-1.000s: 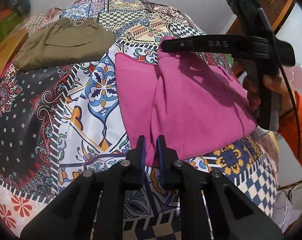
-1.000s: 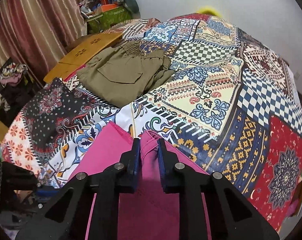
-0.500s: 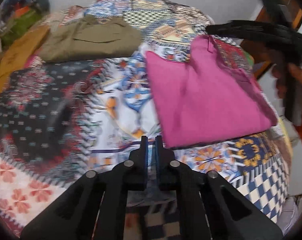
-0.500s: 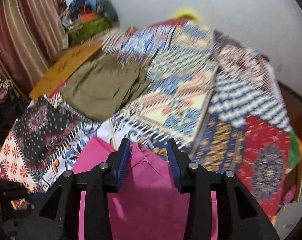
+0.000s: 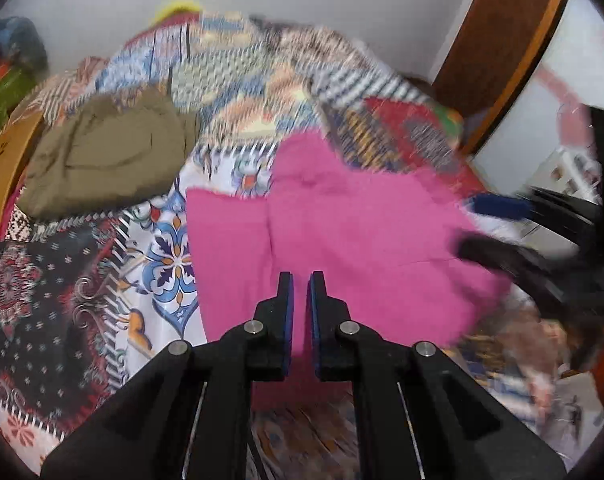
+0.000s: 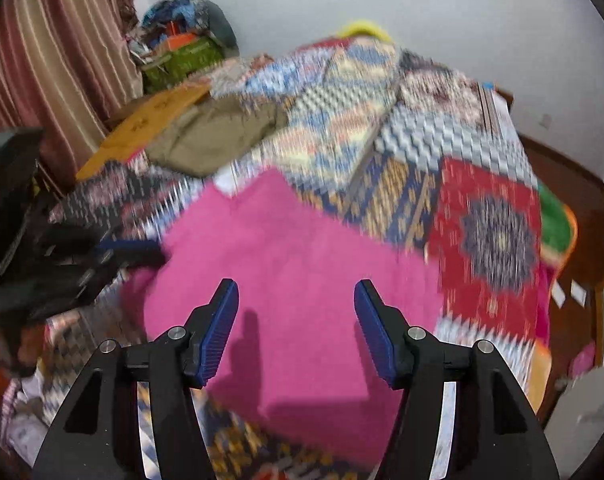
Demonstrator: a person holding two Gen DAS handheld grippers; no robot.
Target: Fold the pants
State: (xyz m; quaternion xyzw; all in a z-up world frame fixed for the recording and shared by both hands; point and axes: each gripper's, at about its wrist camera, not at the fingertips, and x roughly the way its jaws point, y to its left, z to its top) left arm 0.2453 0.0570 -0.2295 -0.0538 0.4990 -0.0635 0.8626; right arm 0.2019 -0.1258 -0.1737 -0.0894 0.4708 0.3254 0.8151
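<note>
The folded pink pants (image 5: 341, 232) lie flat on the patterned bedspread (image 5: 114, 280); they also show in the right wrist view (image 6: 302, 280). My left gripper (image 5: 300, 280) hovers over the pants' near edge, its jaws nearly closed with a thin gap and nothing between them. My right gripper (image 6: 296, 292) is wide open and empty above the pants. The right gripper also shows blurred at the pants' right edge in the left wrist view (image 5: 501, 232). The left gripper shows blurred at the left of the right wrist view (image 6: 114, 252).
A folded olive-green garment (image 5: 106, 156) lies further back on the bed, also in the right wrist view (image 6: 218, 140). A wooden board (image 6: 142, 128) and a pile of bags (image 6: 182, 52) sit by the striped curtain. A wooden door frame (image 5: 501, 60) stands right.
My right gripper let go of the pink pants' far edge, opened wide and pulled back. My left gripper lifted up from the near edge. The pants now lie flat.
</note>
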